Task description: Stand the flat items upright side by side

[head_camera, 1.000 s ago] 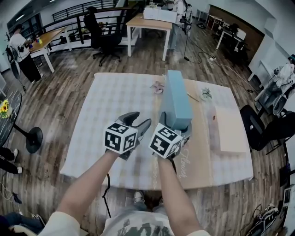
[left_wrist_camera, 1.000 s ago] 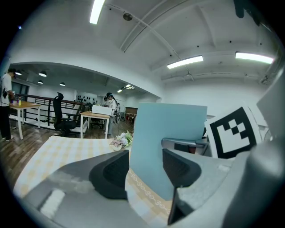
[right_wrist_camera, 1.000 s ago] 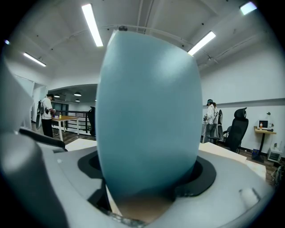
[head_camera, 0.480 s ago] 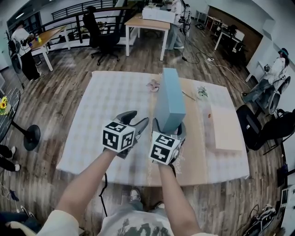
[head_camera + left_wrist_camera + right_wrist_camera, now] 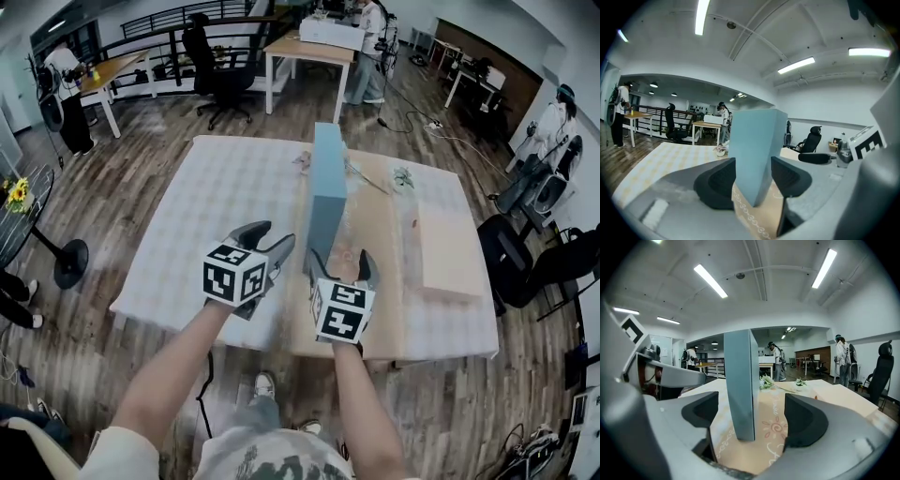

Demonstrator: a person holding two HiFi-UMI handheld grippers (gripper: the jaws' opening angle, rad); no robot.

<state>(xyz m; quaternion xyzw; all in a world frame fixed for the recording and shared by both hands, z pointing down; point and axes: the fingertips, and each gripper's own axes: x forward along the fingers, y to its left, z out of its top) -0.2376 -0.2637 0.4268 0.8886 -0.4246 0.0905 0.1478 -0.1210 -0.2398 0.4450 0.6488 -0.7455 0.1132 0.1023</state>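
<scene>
On the tan mat (image 5: 380, 253), smooth blue slab (image 5: 327, 187).

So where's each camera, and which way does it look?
Head view: on the person's head, facing steeply down at the table; forearms, left hand-held gripper and right hand-held gripper show.
Left gripper view: on the left one, facing along its own open jaws.
Right gripper view: on the right one, facing along its own open jaws.
Shared: both see the upright blue slab.
</scene>
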